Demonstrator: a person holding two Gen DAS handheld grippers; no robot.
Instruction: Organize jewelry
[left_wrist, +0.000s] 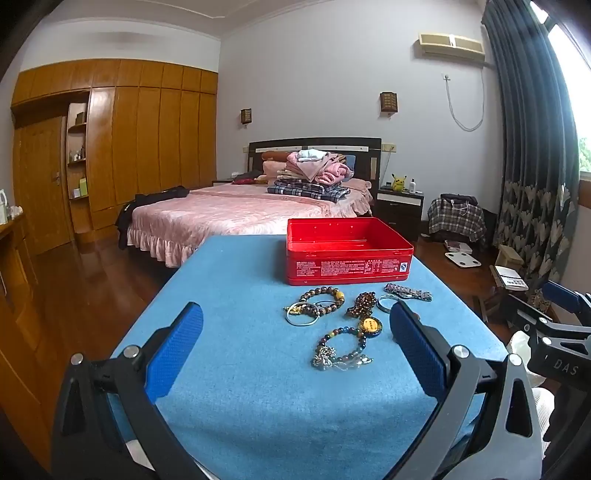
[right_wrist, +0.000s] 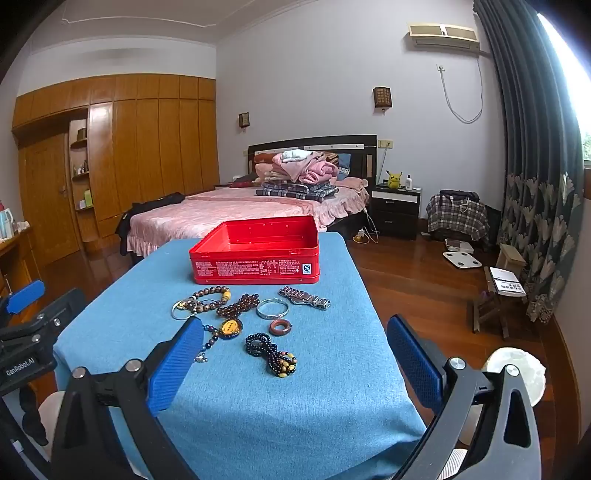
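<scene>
An open, empty red tin box (left_wrist: 349, 254) (right_wrist: 258, 251) stands at the far end of a blue-clothed table (left_wrist: 258, 387) (right_wrist: 295, 406). In front of it lie several pieces of jewelry: a brown bead bracelet (right_wrist: 212, 295), a silver bangle (right_wrist: 272, 308), a metal watch (right_wrist: 304, 297) (left_wrist: 408, 292), a reddish ring (right_wrist: 280, 327), a dark bead string (right_wrist: 271, 352), a yellow pendant (right_wrist: 229, 328) (left_wrist: 370, 325) and a multicolour bead bracelet (left_wrist: 341, 349). My left gripper (left_wrist: 295, 347) is open and empty above the near table. My right gripper (right_wrist: 295, 354) is open and empty, just short of the jewelry.
A pink bed (right_wrist: 240, 214) with folded clothes lies beyond the table. A wooden wardrobe (left_wrist: 129, 147) fills the left wall. A nightstand (right_wrist: 397, 210), a scale (right_wrist: 461, 259) and small stools (right_wrist: 495, 295) stand on the wooden floor to the right.
</scene>
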